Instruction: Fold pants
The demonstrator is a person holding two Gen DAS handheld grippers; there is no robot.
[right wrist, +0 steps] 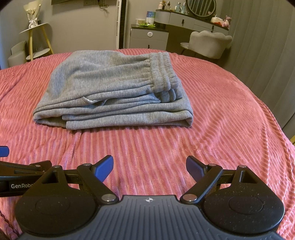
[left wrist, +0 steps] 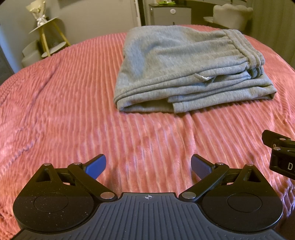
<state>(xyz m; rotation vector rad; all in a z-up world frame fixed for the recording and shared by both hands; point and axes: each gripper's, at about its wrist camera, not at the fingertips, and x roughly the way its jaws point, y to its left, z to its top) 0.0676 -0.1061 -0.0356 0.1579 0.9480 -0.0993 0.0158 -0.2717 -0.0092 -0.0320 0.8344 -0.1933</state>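
Grey sweatpants (left wrist: pixel 184 70) lie folded in a thick stack on the pink ribbed bedspread (left wrist: pixel 73 110), elastic waistband on top at the right. They also show in the right wrist view (right wrist: pixel 114 92). My left gripper (left wrist: pixel 148 166) is open and empty, well short of the pants, above the bedspread. My right gripper (right wrist: pixel 149 168) is open and empty, also short of the pants. The right gripper's body shows at the right edge of the left wrist view (left wrist: pixel 282 153); the left gripper shows at the left edge of the right wrist view (right wrist: pixel 18 175).
The bedspread (right wrist: pixel 202 138) covers the bed all around the pants. Beyond the bed stand a gold-legged side table with a bouquet (right wrist: pixel 35 31), a grey cabinet (right wrist: pixel 149 38), a dressing table with a mirror (right wrist: pixel 199 16) and a pale chair (right wrist: pixel 208 44).
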